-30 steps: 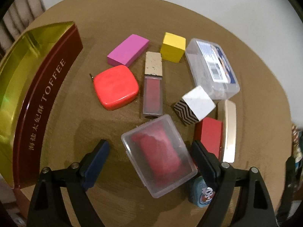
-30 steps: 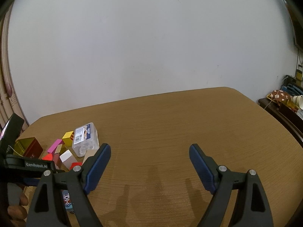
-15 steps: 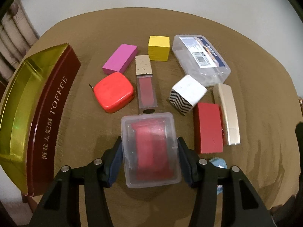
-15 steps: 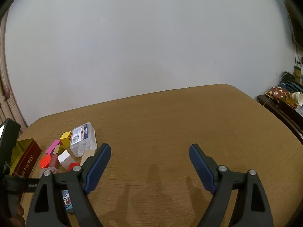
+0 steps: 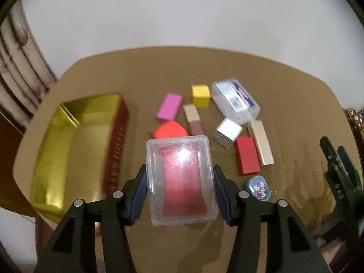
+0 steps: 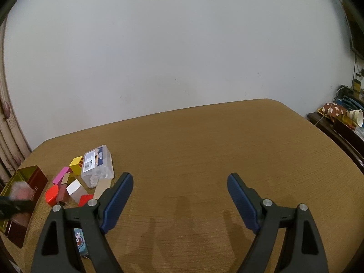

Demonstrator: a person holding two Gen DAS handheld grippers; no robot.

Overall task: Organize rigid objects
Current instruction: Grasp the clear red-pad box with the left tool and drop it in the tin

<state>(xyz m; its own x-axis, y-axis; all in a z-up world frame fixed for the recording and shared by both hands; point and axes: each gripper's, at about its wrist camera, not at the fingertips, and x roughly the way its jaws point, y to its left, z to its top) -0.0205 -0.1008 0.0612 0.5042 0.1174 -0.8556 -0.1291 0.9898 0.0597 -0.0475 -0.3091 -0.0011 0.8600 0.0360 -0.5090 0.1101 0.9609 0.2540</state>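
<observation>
My left gripper point(image 5: 180, 190) is shut on a clear plastic case point(image 5: 180, 179) with a red item inside, held up above the brown table point(image 5: 227, 72). To its left stands a gold-lined red toffee tin point(image 5: 75, 145), open on top. Beyond the case lie a pink block point(image 5: 169, 107), a yellow cube point(image 5: 200, 95), a red rounded case point(image 5: 169, 130), a lip-gloss tube point(image 5: 193, 118), a zigzag-sided white cube point(image 5: 228, 132), a red block point(image 5: 246, 155), a gold bar point(image 5: 261, 142) and a labelled clear box point(image 5: 235, 101). My right gripper point(image 6: 179, 201) stands open over bare table.
A small blue keychain tin point(image 5: 256, 187) lies at the near right of the pile. In the right wrist view the pile sits at far left around the clear box point(image 6: 97, 167) and tin point(image 6: 25, 186). A side cabinet with clutter point(image 6: 341, 118) stands at the right.
The left gripper closed on the clear case with the red item, then lifted it off the table and drew back. The right gripper stayed still.
</observation>
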